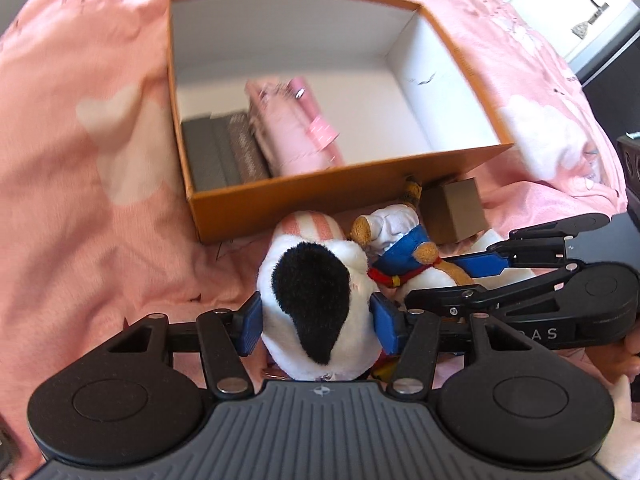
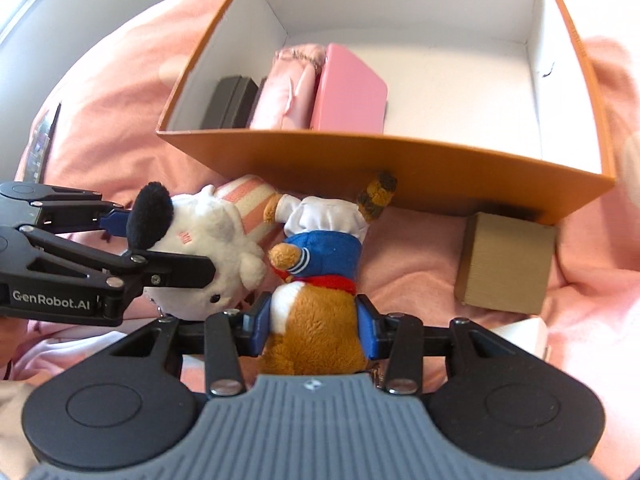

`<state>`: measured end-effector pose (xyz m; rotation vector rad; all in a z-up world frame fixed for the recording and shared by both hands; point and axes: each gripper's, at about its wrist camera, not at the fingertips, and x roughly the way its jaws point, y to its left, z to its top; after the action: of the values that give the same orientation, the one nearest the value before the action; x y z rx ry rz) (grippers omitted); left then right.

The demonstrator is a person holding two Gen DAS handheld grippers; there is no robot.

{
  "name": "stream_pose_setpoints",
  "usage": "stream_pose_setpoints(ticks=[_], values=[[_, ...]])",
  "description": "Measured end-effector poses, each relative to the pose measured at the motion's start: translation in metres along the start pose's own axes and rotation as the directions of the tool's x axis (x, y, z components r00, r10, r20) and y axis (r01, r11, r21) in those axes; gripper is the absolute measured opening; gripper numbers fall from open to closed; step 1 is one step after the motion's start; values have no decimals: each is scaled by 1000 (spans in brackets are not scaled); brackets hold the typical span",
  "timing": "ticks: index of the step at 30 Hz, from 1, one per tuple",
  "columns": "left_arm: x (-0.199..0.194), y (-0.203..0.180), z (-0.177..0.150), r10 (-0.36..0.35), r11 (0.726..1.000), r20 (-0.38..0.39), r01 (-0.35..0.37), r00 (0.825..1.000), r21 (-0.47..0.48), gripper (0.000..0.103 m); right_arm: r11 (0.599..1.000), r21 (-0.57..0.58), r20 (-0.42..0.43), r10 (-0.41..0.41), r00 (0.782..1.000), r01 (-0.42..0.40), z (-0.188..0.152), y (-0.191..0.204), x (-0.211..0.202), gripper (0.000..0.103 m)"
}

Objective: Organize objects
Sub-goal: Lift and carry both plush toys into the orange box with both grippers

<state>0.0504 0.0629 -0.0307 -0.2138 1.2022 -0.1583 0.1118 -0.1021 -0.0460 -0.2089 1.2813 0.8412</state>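
My left gripper [image 1: 316, 324] is shut on a white plush dog [image 1: 320, 308] with a black ear and pink striped body; the dog also shows in the right wrist view [image 2: 200, 248]. My right gripper [image 2: 314, 330] is shut on a brown plush bear [image 2: 316, 300] in a blue and white sailor suit, also seen in the left wrist view [image 1: 404, 240]. Both toys are just in front of an open orange box [image 1: 304, 196] with white inside walls, seen too in the right wrist view [image 2: 400, 164].
The box holds dark grey cases [image 2: 232, 100], a pink pouch [image 2: 284, 96] and a pink case [image 2: 352, 92] at its left side. A small tan box [image 2: 506, 262] sits by the box's front right corner. Everything lies on a pink bedspread [image 1: 80, 160].
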Motion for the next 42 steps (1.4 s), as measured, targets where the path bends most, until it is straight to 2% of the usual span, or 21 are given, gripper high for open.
stream_pose_setpoints(ticks=[12,20,25,32,37,42], values=[[-39,-24,6,-30,997,117,21,993,79,62,1000,13,123,2,992,-3,-7,-1,-59,46],[-69,-35,11,-57,994,229,35,972,102,62,1000,16,213,15,977,-19,-4,4,-89,46],[-84,-43,20,-70,994,317,37,946,107,62,1000,12,282,12,959,-16,2,5,-111,46],[-93,-50,39,-73,996,435,42,897,81,62,1000,23,385,-4,923,-5,21,1,-133,46],[-95,-63,54,-30,996,520,-18,853,87,62,999,51,447,-6,894,-18,39,-5,-141,46],[-93,-66,69,-10,995,574,-51,818,90,62,996,81,481,-2,877,-41,60,-12,-139,45]])
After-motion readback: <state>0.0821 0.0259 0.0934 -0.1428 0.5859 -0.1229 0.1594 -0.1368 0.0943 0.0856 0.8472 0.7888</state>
